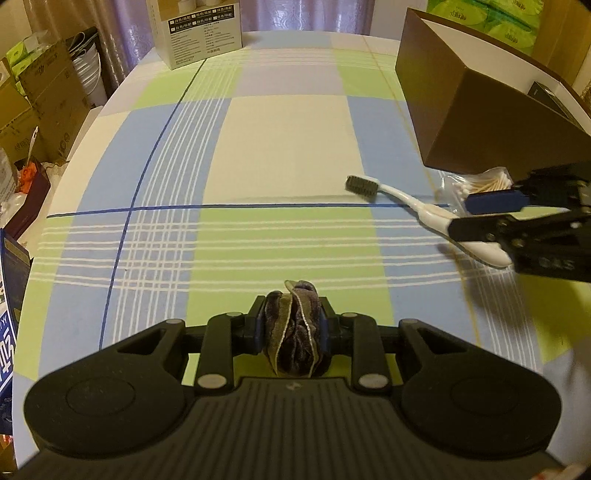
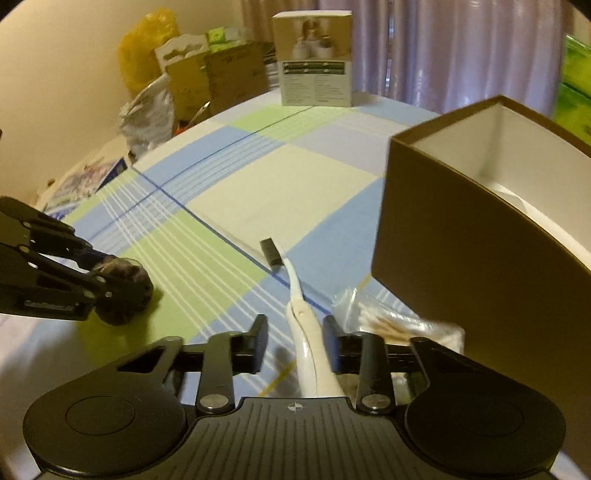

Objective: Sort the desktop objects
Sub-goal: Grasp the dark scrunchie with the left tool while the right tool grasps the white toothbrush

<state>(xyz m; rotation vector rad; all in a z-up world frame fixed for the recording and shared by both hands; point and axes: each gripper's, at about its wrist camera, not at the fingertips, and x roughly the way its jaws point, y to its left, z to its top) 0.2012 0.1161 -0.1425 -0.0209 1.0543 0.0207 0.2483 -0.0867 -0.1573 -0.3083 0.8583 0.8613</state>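
My left gripper (image 1: 291, 323) is shut on a dark purple velvet scrunchie (image 1: 295, 332), low over the checked tablecloth (image 1: 280, 147); the right wrist view shows that scrunchie (image 2: 127, 291) at the left. A white toothbrush (image 1: 402, 195) with dark bristles lies on the cloth. My right gripper (image 2: 295, 332) is open, its fingers either side of the toothbrush handle (image 2: 308, 332), which lies close to the right finger. A clear bag of cotton swabs (image 2: 384, 321) lies just to the right, against an open brown box (image 2: 443, 240) with a white inside.
A printed product box (image 1: 203, 33) stands at the table's far edge. Cardboard boxes (image 1: 44, 92) and bags crowd the floor beyond the left edge. The brown box (image 1: 461, 110) fills the right side. Bare cloth stretches across the middle.
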